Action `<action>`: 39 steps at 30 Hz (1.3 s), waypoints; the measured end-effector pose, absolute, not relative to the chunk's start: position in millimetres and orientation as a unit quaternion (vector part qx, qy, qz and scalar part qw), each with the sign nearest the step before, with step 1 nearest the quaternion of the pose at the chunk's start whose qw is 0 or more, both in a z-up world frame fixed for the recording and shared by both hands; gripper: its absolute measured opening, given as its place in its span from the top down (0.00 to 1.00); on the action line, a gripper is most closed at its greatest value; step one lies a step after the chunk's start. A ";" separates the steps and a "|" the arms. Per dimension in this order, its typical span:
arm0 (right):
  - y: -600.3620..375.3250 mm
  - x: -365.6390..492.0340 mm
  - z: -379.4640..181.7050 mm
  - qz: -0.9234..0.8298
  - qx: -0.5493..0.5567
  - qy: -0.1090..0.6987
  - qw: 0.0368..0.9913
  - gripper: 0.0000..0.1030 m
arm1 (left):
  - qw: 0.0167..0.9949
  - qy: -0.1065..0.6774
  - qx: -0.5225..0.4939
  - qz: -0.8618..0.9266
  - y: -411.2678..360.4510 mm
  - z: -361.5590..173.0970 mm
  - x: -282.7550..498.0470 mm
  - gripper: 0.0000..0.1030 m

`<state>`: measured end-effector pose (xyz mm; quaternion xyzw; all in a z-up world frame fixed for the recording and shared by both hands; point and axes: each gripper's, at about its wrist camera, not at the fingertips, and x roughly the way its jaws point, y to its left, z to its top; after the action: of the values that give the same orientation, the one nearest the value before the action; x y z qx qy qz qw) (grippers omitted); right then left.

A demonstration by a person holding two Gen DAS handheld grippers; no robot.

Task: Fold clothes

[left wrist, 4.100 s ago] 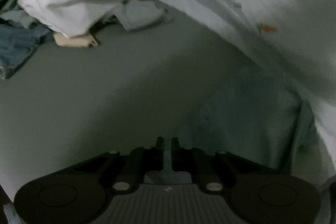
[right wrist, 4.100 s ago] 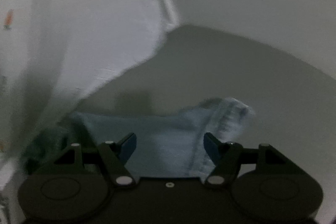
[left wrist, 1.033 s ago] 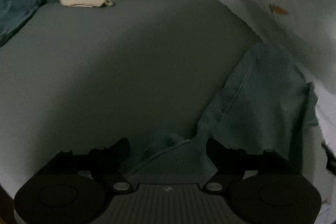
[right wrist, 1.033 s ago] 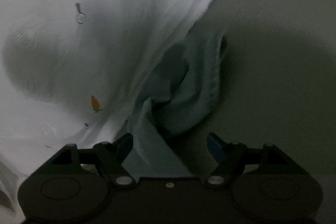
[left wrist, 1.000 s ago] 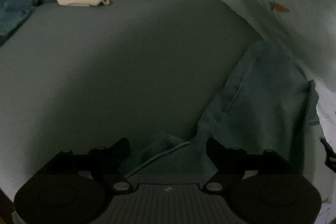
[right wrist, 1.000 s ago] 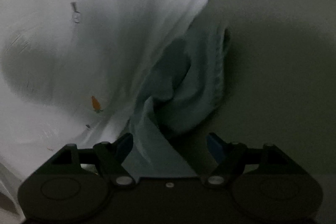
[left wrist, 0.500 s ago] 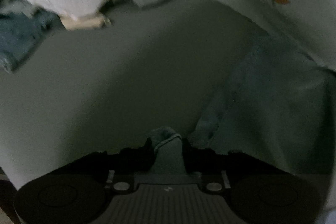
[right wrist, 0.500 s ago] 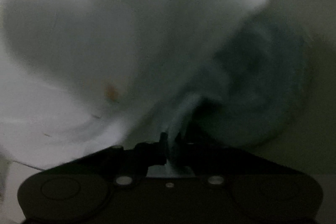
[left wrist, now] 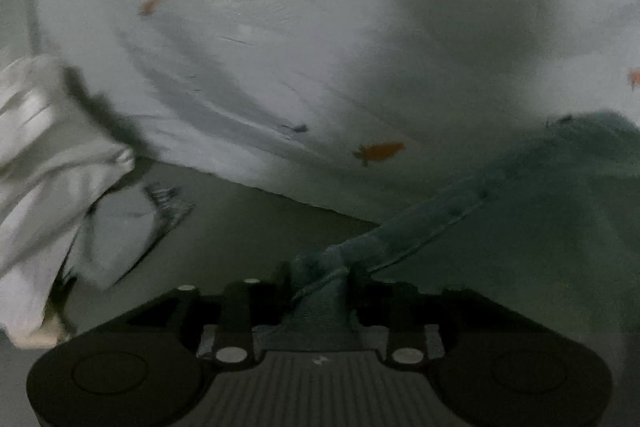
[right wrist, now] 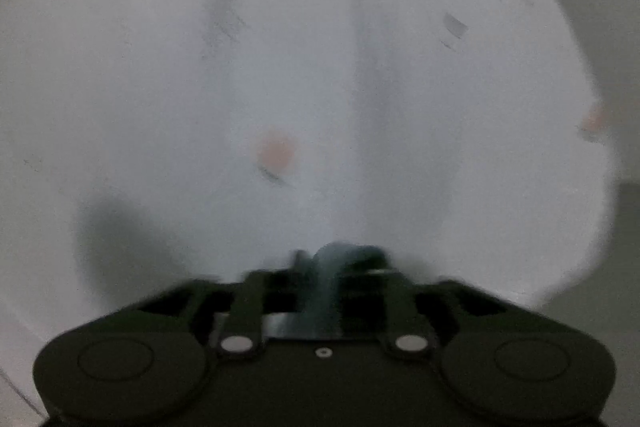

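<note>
A blue denim garment [left wrist: 520, 211] stretches from the right of the left wrist view down into my left gripper [left wrist: 320, 275], which is shut on its seamed edge. In the right wrist view my right gripper [right wrist: 340, 267] is shut on a bunched blue fold of the same garment [right wrist: 332, 279]; the rest of it is hidden there. The view is blurred.
A large white sheet with small orange prints [left wrist: 280, 47] fills the background and also fills the right wrist view [right wrist: 320, 87]. A pile of white clothes [left wrist: 44, 155] lies at the left on the grey surface [left wrist: 248, 227].
Both grippers were open around the denim one second ago and have since shut on it. Both have swung toward the white sheet, which now fills the right view.
</note>
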<state>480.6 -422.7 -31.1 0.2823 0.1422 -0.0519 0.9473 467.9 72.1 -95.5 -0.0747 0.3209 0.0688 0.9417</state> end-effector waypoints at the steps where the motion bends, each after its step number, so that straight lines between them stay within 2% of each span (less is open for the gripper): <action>1: -427.5 479.4 -48.9 -0.081 0.270 0.194 0.940 0.28 | 0.941 0.323 -0.080 0.071 73.3 -98.2 466.3 0.62; 2: -431.9 477.3 -66.6 -0.107 0.256 0.242 0.930 0.27 | 0.940 0.323 -0.088 0.073 75.9 -101.2 461.8 0.60; 4: -432.7 458.0 -98.6 -0.126 0.232 0.280 0.923 0.27 | 0.936 0.326 -0.109 0.076 85.6 -108.9 448.3 0.48; 5: -429.0 448.3 -112.6 -0.128 0.226 0.294 0.920 0.27 | 0.932 0.332 -0.122 0.083 93.7 -115.1 436.8 0.47; 12: -421.0 379.0 -188.5 -0.143 0.262 0.372 0.879 0.25 | 0.871 0.421 -0.218 0.129 144.5 -171.4 338.9 0.46; 15: -420.8 365.2 -204.3 -0.144 0.277 0.394 0.865 0.23 | 0.841 0.434 -0.304 0.106 151.2 -188.1 300.5 0.45; 17: -421.5 358.9 -208.4 -0.140 0.287 0.398 0.860 0.22 | 0.837 0.413 -0.350 0.080 150.5 -195.6 280.5 0.41; 19: -421.2 352.2 -206.9 -0.134 0.290 0.395 0.862 0.21 | 0.836 0.409 -0.363 0.051 145.8 -200.4 274.3 0.26; 23: -425.1 348.5 -205.4 -0.125 0.285 0.387 0.868 0.20 | 0.840 0.421 -0.342 -0.004 123.6 -205.6 275.5 0.27; 24: -426.5 346.5 -203.0 -0.124 0.285 0.383 0.870 0.20 | 0.847 0.419 -0.328 -0.015 116.1 -206.8 276.5 0.29; 25: -428.0 343.8 -201.4 -0.123 0.286 0.378 0.872 0.20 | 0.856 0.419 -0.304 -0.006 107.6 -208.0 278.5 0.43; 27: -427.9 336.4 -199.1 -0.125 0.288 0.374 0.873 0.19 | 0.863 0.425 -0.273 0.019 97.4 -209.9 283.6 0.64; 30: -433.9 323.6 -196.7 -0.134 0.291 0.365 0.874 0.19 | 0.856 0.423 -0.289 0.061 99.9 -199.0 281.4 0.79; 31: -436.1 319.2 -195.7 -0.137 0.292 0.362 0.875 0.19 | 0.860 0.417 -0.281 0.082 99.9 -187.9 276.9 0.89; 35: -449.5 303.5 -188.3 -0.152 0.300 0.343 0.877 0.19 | 0.864 0.385 -0.282 0.159 114.8 -146.5 255.3 0.91; 36: -452.3 302.0 -187.7 -0.155 0.300 0.341 0.877 0.19 | 0.862 0.366 -0.305 0.171 125.8 -139.5 247.5 0.96; 38: -457.8 299.4 -186.6 -0.161 0.299 0.337 0.878 0.19 | 0.872 0.343 -0.282 0.204 133.4 -130.5 236.9 0.96; 39: -460.0 299.9 -186.8 -0.164 0.298 0.337 0.878 0.19 | 0.877 0.333 -0.265 0.222 136.2 -126.4 232.2 0.99</action>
<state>299.9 -460.0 -186.8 0.2981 0.3372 -0.1644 0.8777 232.2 136.2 -126.4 -0.2649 0.3329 0.2217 0.8774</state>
